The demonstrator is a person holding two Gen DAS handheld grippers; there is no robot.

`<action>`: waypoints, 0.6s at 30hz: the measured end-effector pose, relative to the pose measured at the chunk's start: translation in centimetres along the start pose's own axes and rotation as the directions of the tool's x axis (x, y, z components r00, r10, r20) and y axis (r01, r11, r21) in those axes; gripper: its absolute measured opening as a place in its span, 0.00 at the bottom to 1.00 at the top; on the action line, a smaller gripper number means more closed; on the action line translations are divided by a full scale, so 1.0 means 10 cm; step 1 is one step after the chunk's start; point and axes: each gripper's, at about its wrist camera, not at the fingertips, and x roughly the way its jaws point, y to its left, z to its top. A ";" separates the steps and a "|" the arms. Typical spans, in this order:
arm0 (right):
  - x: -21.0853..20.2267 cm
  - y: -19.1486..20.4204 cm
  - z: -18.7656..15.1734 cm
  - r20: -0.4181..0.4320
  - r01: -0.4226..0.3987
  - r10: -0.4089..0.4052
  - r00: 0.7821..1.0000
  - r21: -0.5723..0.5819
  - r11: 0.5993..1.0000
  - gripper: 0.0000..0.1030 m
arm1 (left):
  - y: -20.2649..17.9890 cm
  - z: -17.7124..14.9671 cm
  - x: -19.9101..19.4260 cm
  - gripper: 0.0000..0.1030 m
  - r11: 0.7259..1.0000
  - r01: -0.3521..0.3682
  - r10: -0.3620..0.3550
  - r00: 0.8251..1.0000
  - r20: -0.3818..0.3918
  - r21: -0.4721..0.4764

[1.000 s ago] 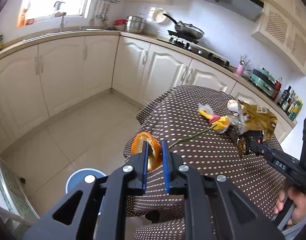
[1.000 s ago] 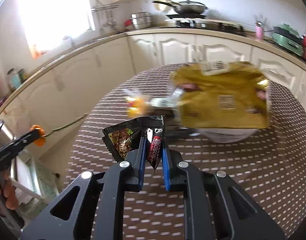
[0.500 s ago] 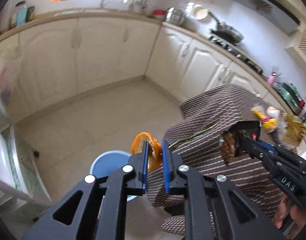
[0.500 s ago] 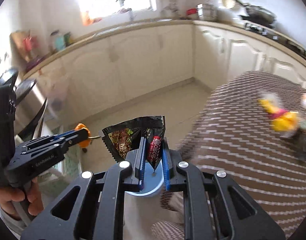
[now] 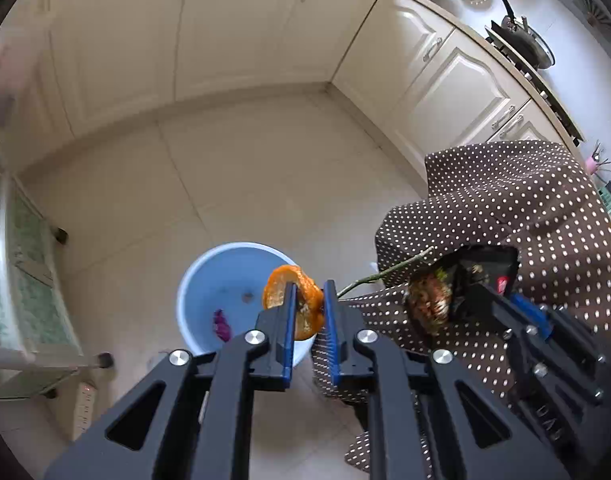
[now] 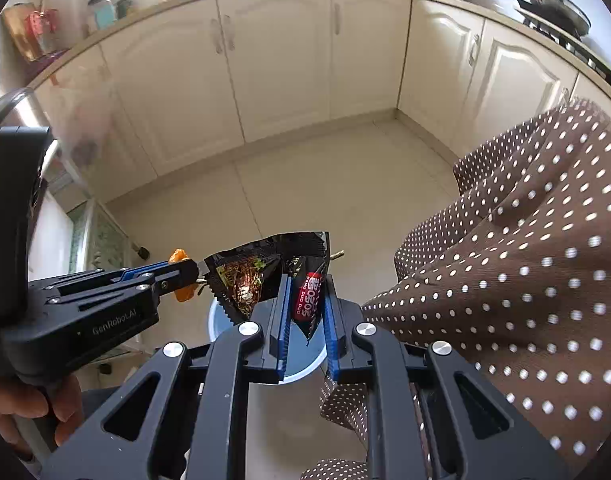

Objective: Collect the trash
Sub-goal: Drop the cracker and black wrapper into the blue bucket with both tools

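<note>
My left gripper (image 5: 308,292) is shut on an orange peel (image 5: 301,300) and holds it above the right rim of a light blue trash bin (image 5: 221,280) on the floor. My right gripper (image 6: 305,292) is shut on a black snack wrapper (image 6: 261,272) and holds it over the same bin (image 6: 305,368), most of which is hidden behind it. The wrapper also shows in the left wrist view (image 5: 465,280), and the peel in the right wrist view (image 6: 181,276). A purple scrap (image 5: 222,326) lies in the bin.
A table with a brown polka-dot cloth (image 5: 525,208) stands to the right, with a green stem (image 5: 381,276) at its edge. Cream cabinets (image 6: 273,60) line the far walls. A glass-topped stand (image 5: 21,300) is at the left. The floor is tiled.
Both grippers have swung left and down from the table to over the blue bin, each still gripping its piece of trash.
</note>
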 end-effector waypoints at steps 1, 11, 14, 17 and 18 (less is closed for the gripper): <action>0.04 -0.01 0.01 -0.006 0.001 -0.001 1.000 0.005 1.000 0.13 | -0.01 0.03 0.06 0.15 1.000 0.003 -0.003 1.000 -0.007 0.004; 0.34 0.04 0.04 -0.039 0.007 -0.006 0.999 0.023 1.000 0.13 | -0.01 0.04 0.07 0.40 1.000 -0.031 0.031 1.000 0.004 -0.001; 0.38 0.05 0.06 -0.047 -0.001 0.001 0.999 0.018 1.000 0.13 | 0.03 0.02 0.02 0.40 0.999 -0.036 0.037 0.999 0.010 -0.011; 0.40 0.06 0.07 -0.051 -0.012 0.013 0.999 0.015 1.000 0.13 | 0.05 0.03 -0.03 0.40 0.999 -0.047 0.047 0.999 0.017 -0.016; 0.40 0.05 0.07 -0.052 -0.019 0.020 0.998 0.016 1.000 0.13 | 0.05 0.03 -0.05 0.40 0.999 -0.047 0.047 0.999 0.021 -0.016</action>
